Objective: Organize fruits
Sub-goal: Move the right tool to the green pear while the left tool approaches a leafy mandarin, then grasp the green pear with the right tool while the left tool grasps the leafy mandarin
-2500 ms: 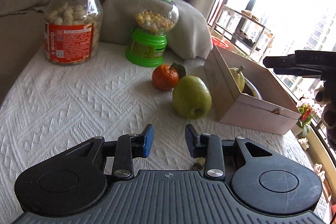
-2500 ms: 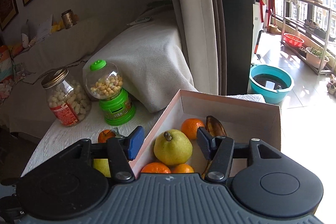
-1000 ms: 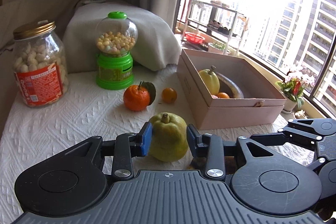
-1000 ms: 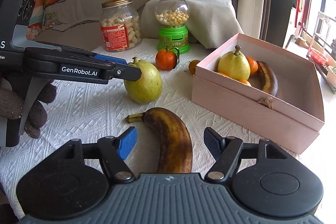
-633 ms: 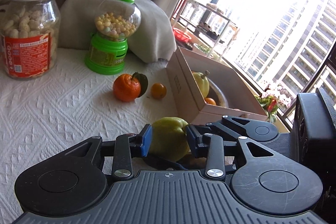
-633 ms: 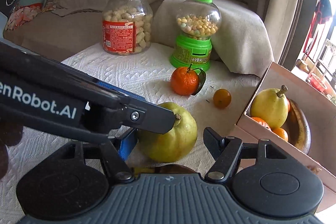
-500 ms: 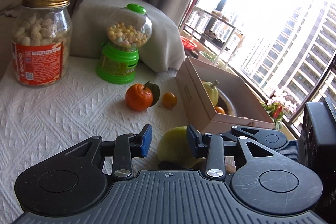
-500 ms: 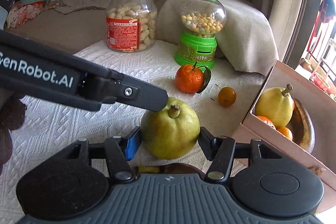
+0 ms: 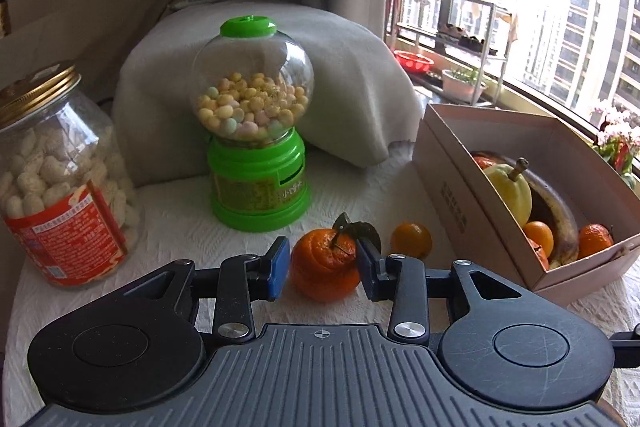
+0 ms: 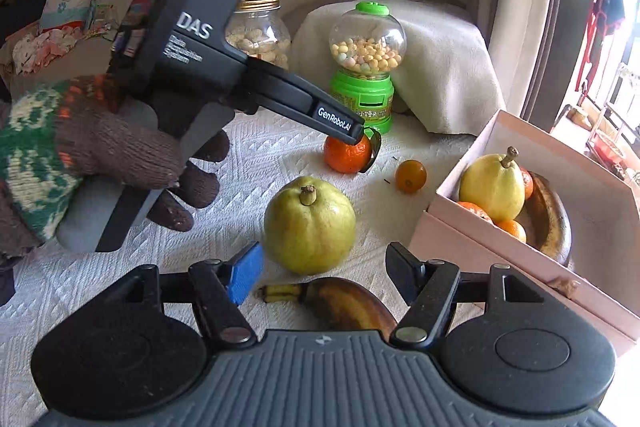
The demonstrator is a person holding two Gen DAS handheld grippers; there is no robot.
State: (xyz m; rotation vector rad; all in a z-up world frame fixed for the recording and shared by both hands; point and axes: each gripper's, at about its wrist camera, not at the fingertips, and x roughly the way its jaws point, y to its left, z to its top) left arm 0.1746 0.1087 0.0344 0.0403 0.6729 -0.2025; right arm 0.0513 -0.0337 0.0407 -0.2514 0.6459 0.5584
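- Left claw (image 9: 323, 269) is spread around the leafy mandarin (image 9: 325, 269) on the desk (image 9: 172, 227); its pads sit just beside the fruit, and contact cannot be told
- Right claw (image 10: 326, 277) is spread wide and holds nothing, poised over one brown banana (image 10: 344, 303), with one green pear (image 10: 309, 225) just beyond its tips
- One small orange (image 9: 411, 239) lies on the desk between the mandarin and the box (image 9: 452, 187)
- Inside the box: one yellow pear (image 10: 492, 187), one brown banana (image 10: 548, 223), and at least three small oranges, partly hidden
- Loose fruit on the desk: four pieces
- Behind stand one candy dispenser (image 9: 256, 131) and one jar (image 9: 56, 183)
- A gloved hand (image 10: 100, 155) holds the left tool
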